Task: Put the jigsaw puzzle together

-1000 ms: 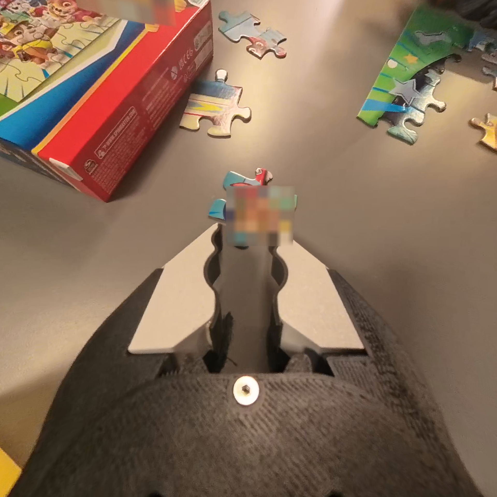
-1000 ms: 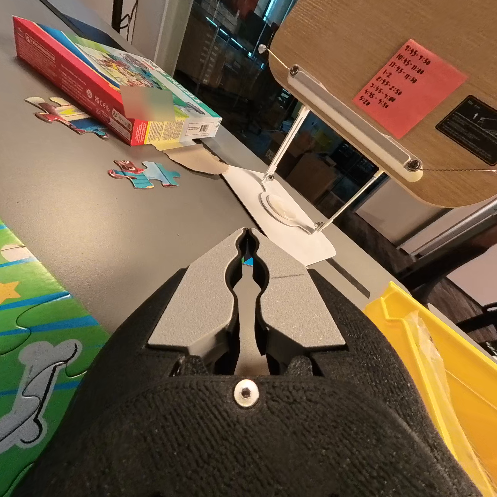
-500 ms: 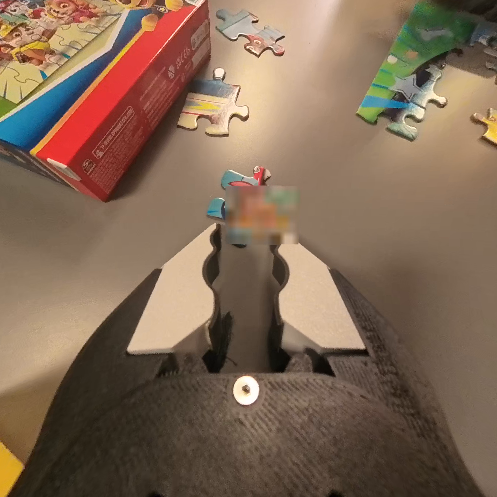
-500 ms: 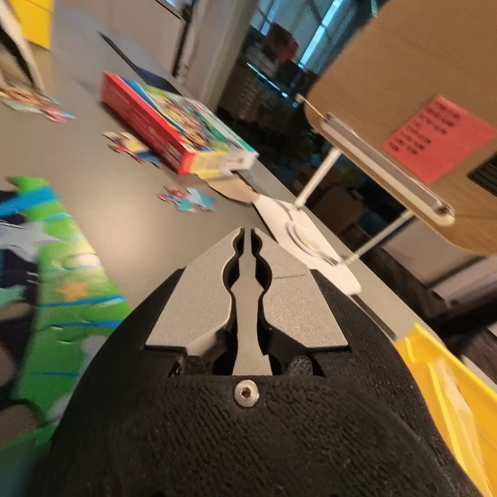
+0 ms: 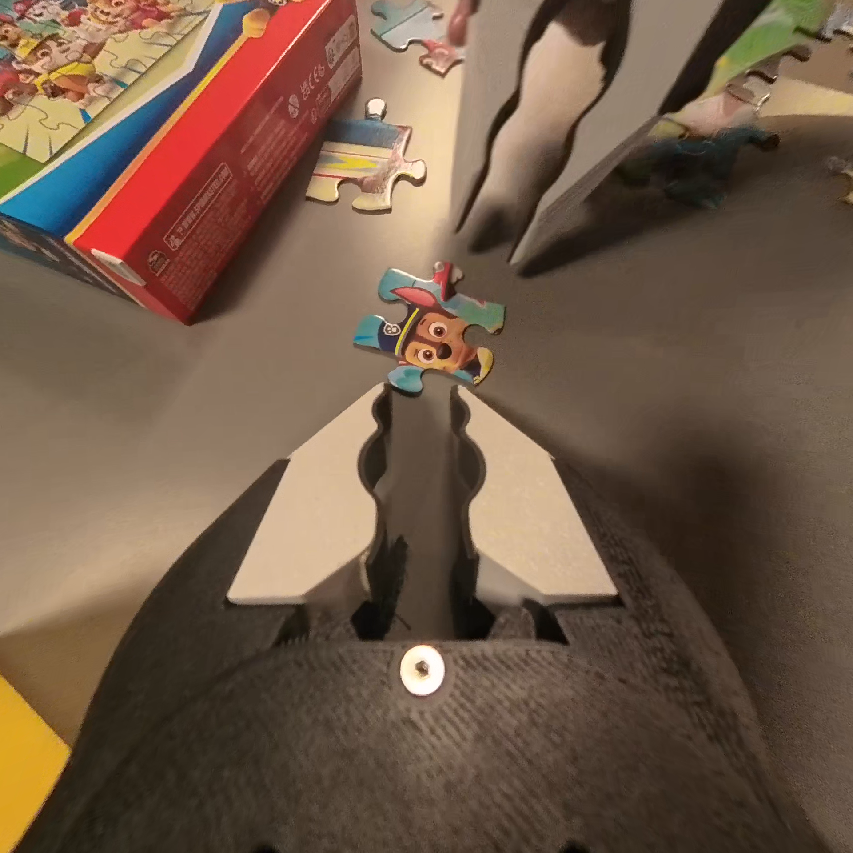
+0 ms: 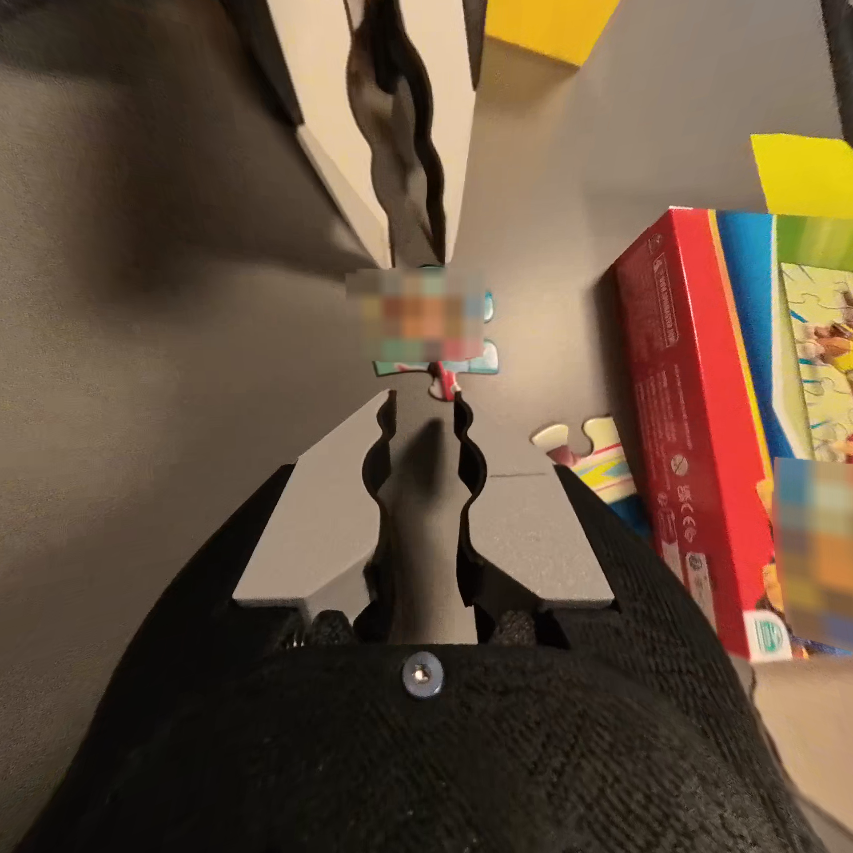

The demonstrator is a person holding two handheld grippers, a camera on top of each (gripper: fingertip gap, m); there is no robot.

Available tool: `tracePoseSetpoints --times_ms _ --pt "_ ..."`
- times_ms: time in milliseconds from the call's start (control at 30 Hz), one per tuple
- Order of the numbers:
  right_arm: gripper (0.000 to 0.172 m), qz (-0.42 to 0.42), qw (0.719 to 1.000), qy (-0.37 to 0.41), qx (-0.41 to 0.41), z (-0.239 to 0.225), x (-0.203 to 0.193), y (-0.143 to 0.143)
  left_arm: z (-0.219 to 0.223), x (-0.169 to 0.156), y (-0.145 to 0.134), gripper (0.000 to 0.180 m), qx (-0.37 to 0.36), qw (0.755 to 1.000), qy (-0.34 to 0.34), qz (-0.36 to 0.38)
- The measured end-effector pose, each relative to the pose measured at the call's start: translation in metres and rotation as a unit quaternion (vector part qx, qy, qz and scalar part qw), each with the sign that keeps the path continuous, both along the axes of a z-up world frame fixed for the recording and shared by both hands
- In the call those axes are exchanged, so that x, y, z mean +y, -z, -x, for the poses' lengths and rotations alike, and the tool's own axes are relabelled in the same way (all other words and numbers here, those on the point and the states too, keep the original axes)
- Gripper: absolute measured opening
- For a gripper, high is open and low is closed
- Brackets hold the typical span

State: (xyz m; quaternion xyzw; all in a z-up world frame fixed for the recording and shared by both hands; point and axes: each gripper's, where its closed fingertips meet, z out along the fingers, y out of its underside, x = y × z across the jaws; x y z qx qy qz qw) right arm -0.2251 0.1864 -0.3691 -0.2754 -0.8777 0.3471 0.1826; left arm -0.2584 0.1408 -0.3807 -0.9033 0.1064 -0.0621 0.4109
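the red puzzle box point(image 5: 194, 175) lies at the left on the grey desk point(image 5: 138, 415), a pale striped puzzle piece point(image 5: 369, 161) just beside it. in the middle a teal puzzle piece point(image 5: 429, 327) lies flat on the desk. the left tongs point(image 5: 422, 392) stand spread with nothing gripped, tips at the piece's near edge. across from them, the right tongs point(image 5: 494, 249) are spread too, tips near its far edge, gripping nothing. a green assembled puzzle section point(image 5: 761, 55) shows blurred at far right.
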Motion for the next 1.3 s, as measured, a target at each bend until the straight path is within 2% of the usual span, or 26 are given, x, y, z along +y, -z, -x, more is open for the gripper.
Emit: tracePoseSetpoints --times_ms 233,333,467,567,600,667,767,800,900,933,967,1100,1167,1200,1300 --pt "0.022 0.022 0.998 -0.012 -0.065 0.012 0.0 0.012 -0.001 0.001 0.0 0.022 -0.002 1.0 0.006 0.0" --pt "0.013 0.003 0.997 -0.02 -0.076 0.013 0.001 0.012 -0.001 0.002 0.0 0.02 0.002 1.0 0.006 0.0" --pt "0.011 -0.014 0.996 -0.02 -0.091 0.012 0.0 0.013 -0.001 0.002 0.0 0.02 0.002 1.0 0.006 0.0" --pt "0.01 0.006 0.995 -0.02 -0.102 0.012 -0.002 0.012 0.0 0.003 0.0 0.018 0.002 1.0 0.003 0.0" --pt "0.0 0.025 0.995 -0.021 -0.098 0.012 -0.004 0.009 0.0 0.003 0.0 0.018 0.002 1.0 0.004 0.0" --pt "0.0 0.059 0.994 -0.022 -0.092 0.013 -0.009 0.003 -0.001 0.002 0.0 0.016 0.001 1.0 0.006 0.0" --pt "0.0 0.053 0.995 -0.017 -0.087 0.013 -0.008 0.006 -0.004 0.002 0.0 0.02 -0.006 1.0 0.011 0.001" --pt "0.003 0.046 0.995 -0.014 -0.082 0.014 -0.007 0.007 -0.005 0.002 0.0 0.024 -0.01 1.0 0.014 0.002" --pt "0.052 0.064 0.993 -0.018 -0.095 0.014 -0.014 0.007 -0.007 0.005 0.0 0.06 -0.008 1.0 0.01 0.002" --pt "0.065 0.064 0.993 -0.017 -0.101 0.015 -0.015 0.009 -0.007 0.008 0.001 0.07 0.003 1.0 0.007 0.003" --pt "0.069 0.06 0.993 -0.019 -0.101 0.016 -0.016 0.009 -0.005 0.011 0.002 0.077 0.016 1.0 0.002 0.002" --pt "0.073 -0.008 0.996 -0.031 -0.087 0.018 -0.014 0.014 -0.009 0.016 0.002 0.078 0.01 1.0 0.007 0.007" --pt "0.067 -0.03 0.994 -0.031 -0.1 0.018 -0.015 0.014 -0.006 0.018 0.002 0.07 0.008 1.0 -0.003 0.005" --pt "0.059 -0.041 0.993 -0.03 -0.107 0.017 -0.015 0.014 -0.006 0.018 0.002 0.066 0.006 1.0 -0.006 0.005" --pt "0.056 -0.073 0.989 -0.02 -0.125 0.016 -0.015 0.014 -0.011 0.017 0.001 0.05 0.006 1.0 0.006 0.002"
